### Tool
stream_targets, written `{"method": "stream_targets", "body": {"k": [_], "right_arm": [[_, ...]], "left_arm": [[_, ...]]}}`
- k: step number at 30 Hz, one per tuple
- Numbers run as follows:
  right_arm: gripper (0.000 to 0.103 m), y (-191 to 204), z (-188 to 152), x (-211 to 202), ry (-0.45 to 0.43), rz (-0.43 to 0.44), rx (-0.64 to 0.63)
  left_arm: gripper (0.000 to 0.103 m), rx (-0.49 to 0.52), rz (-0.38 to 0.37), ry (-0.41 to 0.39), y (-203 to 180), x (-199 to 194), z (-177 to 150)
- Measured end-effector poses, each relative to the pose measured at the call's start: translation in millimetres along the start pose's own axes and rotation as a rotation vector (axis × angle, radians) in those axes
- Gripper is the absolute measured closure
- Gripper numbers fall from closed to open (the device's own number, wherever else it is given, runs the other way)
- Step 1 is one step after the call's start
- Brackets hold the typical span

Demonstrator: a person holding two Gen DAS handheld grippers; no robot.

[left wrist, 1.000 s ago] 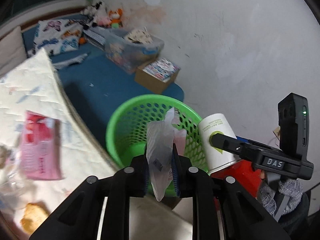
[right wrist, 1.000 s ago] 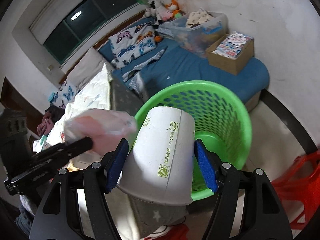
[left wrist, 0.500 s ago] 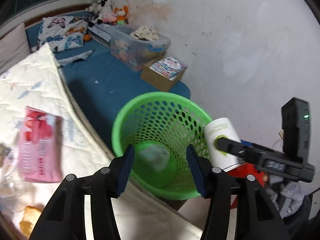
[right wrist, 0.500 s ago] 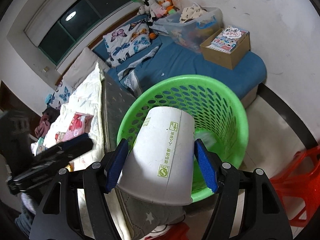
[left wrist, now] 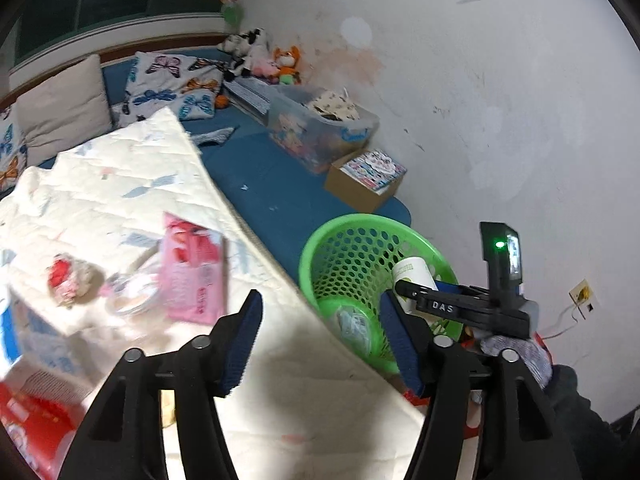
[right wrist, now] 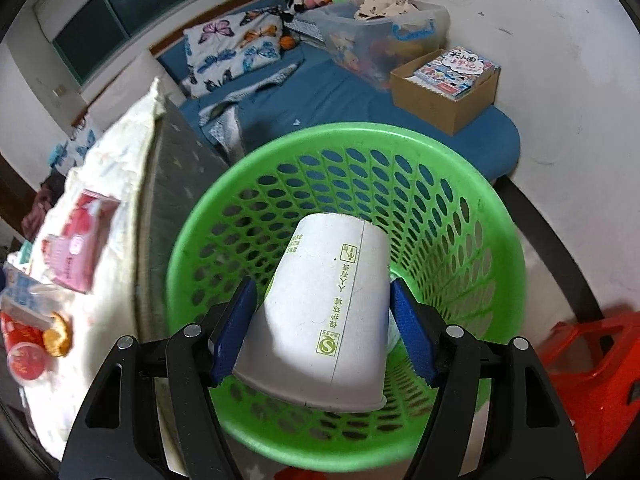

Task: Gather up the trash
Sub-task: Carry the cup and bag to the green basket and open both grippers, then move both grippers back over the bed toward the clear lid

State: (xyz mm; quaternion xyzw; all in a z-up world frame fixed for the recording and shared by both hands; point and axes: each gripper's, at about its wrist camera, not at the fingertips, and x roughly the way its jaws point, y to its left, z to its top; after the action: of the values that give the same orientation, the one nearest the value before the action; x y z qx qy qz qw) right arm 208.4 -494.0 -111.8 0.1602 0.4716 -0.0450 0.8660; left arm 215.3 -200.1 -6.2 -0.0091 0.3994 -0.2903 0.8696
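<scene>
The right gripper [right wrist: 324,328] sits low in the frame over the mouth of the green basket [right wrist: 496,216], and a white paper cup [right wrist: 328,312] lies upside down between its blue pads, base toward the basket's far wall. Its jaws are opening; both pads are at the cup's sides, though whether they press on it cannot be told. The left gripper [left wrist: 322,338] occupies the lower centre of its view above the edge of a cream quilt [left wrist: 120,184], jaws opening with nothing between them. A crumpled clear wrapper [left wrist: 352,322] lies on the basket floor. A pink packet [left wrist: 192,276] rests on the quilt at centre left.
</scene>
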Motion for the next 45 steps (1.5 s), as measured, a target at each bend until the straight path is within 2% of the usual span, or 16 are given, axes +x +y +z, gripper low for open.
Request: {"method": "stream_targets", "body": {"k": [8, 18, 22, 32, 34, 38, 45], "right_arm": [[0.028, -1.6, -1.3, -0.9, -0.011, -0.005, 0.010], [0.026, 35.9, -21.4, -49.3, -0.070, 0.090, -0.051], [0.026, 67.3, -35.5, -69.7, -0.090, 0.137, -0.123], [0.018, 147.3, -86.8, -98.9, -0.106, 0.275, -0.294], [0.014, 163.5, -99.0, -100.1, -0.100, 0.310, -0.326], [0.013, 198.4, -121.9, -95.9, -0.072, 0.369, -0.407], [0.011, 241.0, -144.5, -83.1, -0.028, 0.417, -0.499]], "left_arm": [[0.042, -0.056, 0.020, -0.058, 35.0, -53.3, -27.5], [0.042, -0.082, 0.077, -0.058, 67.8, -106.0, -90.6], [0.042, -0.126, 0.107, -0.042, 84.8, -118.3, -115.8], [0.039, -0.233, 0.180, -0.106, 118.9, -160.1, -150.6], [0.037, -0.259, 0.193, -0.122, 127.1, -167.2, -155.4], [0.037, -0.309, 0.208, -0.133, 142.9, -175.5, -161.7], [0.037, -0.374, 0.241, -0.150, 161.4, -185.7, -173.1]]}}
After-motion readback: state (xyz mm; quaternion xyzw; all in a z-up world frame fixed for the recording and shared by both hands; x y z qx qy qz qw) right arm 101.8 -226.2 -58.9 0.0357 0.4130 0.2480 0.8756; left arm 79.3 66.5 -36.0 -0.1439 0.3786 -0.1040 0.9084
